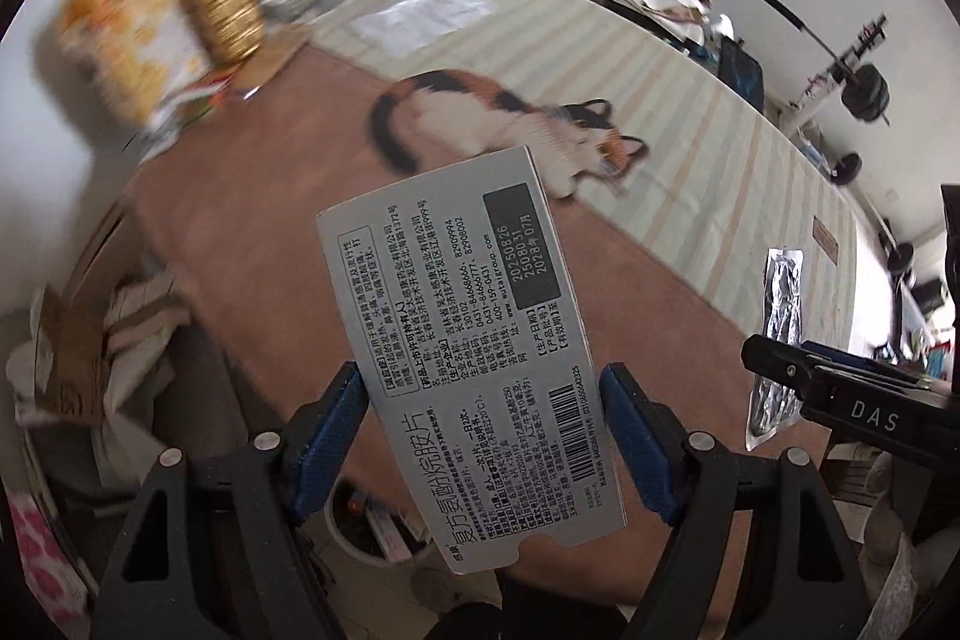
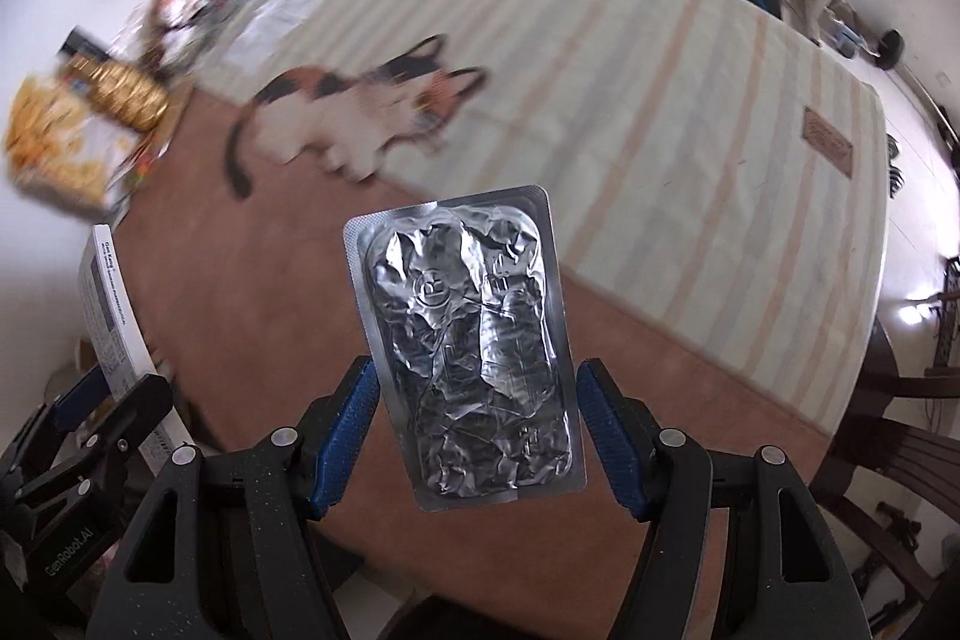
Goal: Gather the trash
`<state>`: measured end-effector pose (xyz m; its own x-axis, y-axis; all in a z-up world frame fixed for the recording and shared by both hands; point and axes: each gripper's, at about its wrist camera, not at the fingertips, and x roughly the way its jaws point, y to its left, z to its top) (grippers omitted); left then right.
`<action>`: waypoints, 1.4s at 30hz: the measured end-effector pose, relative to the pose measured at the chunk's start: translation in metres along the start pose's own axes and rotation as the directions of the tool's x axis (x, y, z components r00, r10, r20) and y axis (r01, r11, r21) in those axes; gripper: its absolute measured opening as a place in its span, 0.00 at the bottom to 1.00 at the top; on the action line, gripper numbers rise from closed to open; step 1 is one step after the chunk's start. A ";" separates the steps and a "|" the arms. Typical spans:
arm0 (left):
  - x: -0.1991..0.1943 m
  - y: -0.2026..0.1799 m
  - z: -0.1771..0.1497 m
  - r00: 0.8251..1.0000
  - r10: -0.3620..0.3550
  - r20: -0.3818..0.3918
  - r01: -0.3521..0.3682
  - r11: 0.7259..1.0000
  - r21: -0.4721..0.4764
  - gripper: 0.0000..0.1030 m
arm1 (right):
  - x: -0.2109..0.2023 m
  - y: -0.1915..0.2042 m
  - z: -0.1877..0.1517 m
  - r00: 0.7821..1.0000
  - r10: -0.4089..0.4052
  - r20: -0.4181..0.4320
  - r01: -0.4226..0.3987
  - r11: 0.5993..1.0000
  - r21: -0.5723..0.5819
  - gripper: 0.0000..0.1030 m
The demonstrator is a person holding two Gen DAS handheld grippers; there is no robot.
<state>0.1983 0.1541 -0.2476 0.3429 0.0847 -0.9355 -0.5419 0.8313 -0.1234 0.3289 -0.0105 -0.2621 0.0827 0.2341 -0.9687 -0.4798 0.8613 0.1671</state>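
A flattened medicine carton is clamped in the left hand-held gripper, and an emptied foil blister pack in the right hand-held gripper, both held above the tabletop.

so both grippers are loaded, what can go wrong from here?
1. The box sits tilted between the left gripper pads, gripped only near its lower half; it could pivot or slip out.
2. The blister pack in the right gripper is thin crumpled foil; it may buckle and drop.
3. Both grippers hang close together, so they could bump.
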 end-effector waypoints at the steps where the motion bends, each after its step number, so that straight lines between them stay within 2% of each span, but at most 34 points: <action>1: -0.009 0.024 -0.019 1.000 0.001 0.000 -0.001 0.999 -0.032 0.75 | 0.001 0.015 -0.016 1.000 0.014 -0.006 -0.014 1.000 -0.019 0.68; 6: -0.028 0.112 -0.104 0.999 0.034 -0.033 -0.038 0.987 -0.154 0.75 | 0.021 0.089 -0.107 0.994 0.072 -0.077 -0.080 0.991 -0.104 0.68; 10: -0.007 0.175 -0.173 0.992 0.037 -0.117 -0.068 0.960 -0.273 0.75 | 0.060 0.137 -0.177 0.983 0.081 -0.168 -0.109 0.980 -0.169 0.67; 13: 0.031 0.212 -0.219 0.985 -0.014 -0.171 -0.053 0.922 -0.383 0.75 | 0.104 0.164 -0.222 0.971 0.059 -0.230 -0.112 0.967 -0.227 0.67; 15: 0.067 0.230 -0.248 0.981 -0.067 -0.182 -0.018 0.903 -0.430 0.75 | 0.144 0.175 -0.245 0.969 0.021 -0.247 -0.094 0.954 -0.286 0.67; 17: 0.118 0.249 -0.276 0.970 -0.139 -0.199 0.024 0.870 -0.492 0.75 | 0.199 0.180 -0.267 0.961 0.005 -0.278 -0.094 0.946 -0.309 0.67; 19: 0.177 0.270 -0.306 0.954 -0.203 -0.220 0.045 0.823 -0.566 0.75 | 0.257 0.179 -0.282 0.951 -0.009 -0.308 -0.095 0.942 -0.321 0.67; 22: 0.273 0.291 -0.345 0.919 -0.315 -0.238 0.094 0.760 -0.643 0.75 | 0.354 0.170 -0.300 0.933 -0.025 -0.358 -0.095 0.945 -0.314 0.67; 24: 0.318 0.300 -0.361 0.907 -0.347 -0.240 0.098 0.728 -0.679 0.75 | 0.413 0.162 -0.308 0.916 -0.013 -0.400 -0.115 0.948 -0.295 0.67; 25: 0.337 0.303 -0.367 0.903 -0.352 -0.244 0.096 0.721 -0.686 0.76 | 0.437 0.159 -0.311 0.911 -0.012 -0.411 -0.120 0.949 -0.292 0.67; 27: 0.367 0.310 -0.375 0.911 -0.329 -0.248 0.075 0.724 -0.686 0.82 | 0.478 0.155 -0.317 0.894 0.008 -0.447 -0.156 0.943 -0.294 0.68; 28: 0.375 0.312 -0.377 0.912 -0.328 -0.248 0.074 0.724 -0.686 0.97 | 0.492 0.155 -0.320 0.888 0.016 -0.460 -0.173 0.937 -0.302 0.69; 29: 0.380 0.312 -0.378 0.913 -0.324 -0.249 0.068 0.723 -0.688 1.00 | 0.504 0.154 -0.323 0.885 0.018 -0.466 -0.187 0.929 -0.319 0.81; 31: 0.378 0.313 -0.380 0.918 -0.300 -0.259 0.043 0.726 -0.686 1.00 | 0.513 0.155 -0.325 0.889 0.006 -0.458 -0.189 0.915 -0.356 1.00; 33: 0.368 0.311 -0.380 0.926 -0.269 -0.266 0.017 0.731 -0.682 1.00 | 0.511 0.159 -0.325 0.899 -0.013 -0.438 -0.178 0.903 -0.391 1.00; 36: 0.341 0.306 -0.381 0.939 -0.189 -0.287 -0.048 0.755 -0.654 1.00 | 0.485 0.166 -0.322 0.927 -0.091 -0.364 -0.100 0.875 -0.474 1.00; 38: 0.313 0.299 -0.383 0.948 -0.087 -0.307 -0.126 0.781 -0.611 1.00 | 0.462 0.177 -0.319 0.941 -0.115 -0.319 -0.068 0.858 -0.510 1.00; 40: 0.283 0.290 -0.382 0.948 -0.003 -0.317 -0.192 0.791 -0.581 1.00 | 0.438 0.184 -0.317 0.950 -0.142 -0.278 -0.035 0.835 -0.549 1.00; 42: 0.251 0.281 -0.384 0.947 0.046 -0.319 -0.231 0.786 -0.574 1.00 | 0.402 0.189 -0.316 0.957 -0.147 -0.249 -0.023 0.820 -0.572 1.00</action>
<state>-0.1625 0.1984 -0.6438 0.0550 -0.0569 -0.9969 -0.9453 0.3185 -0.0703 -0.0043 0.1036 -0.6783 -0.0674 -0.0147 -0.9976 -0.8950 0.4428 0.0539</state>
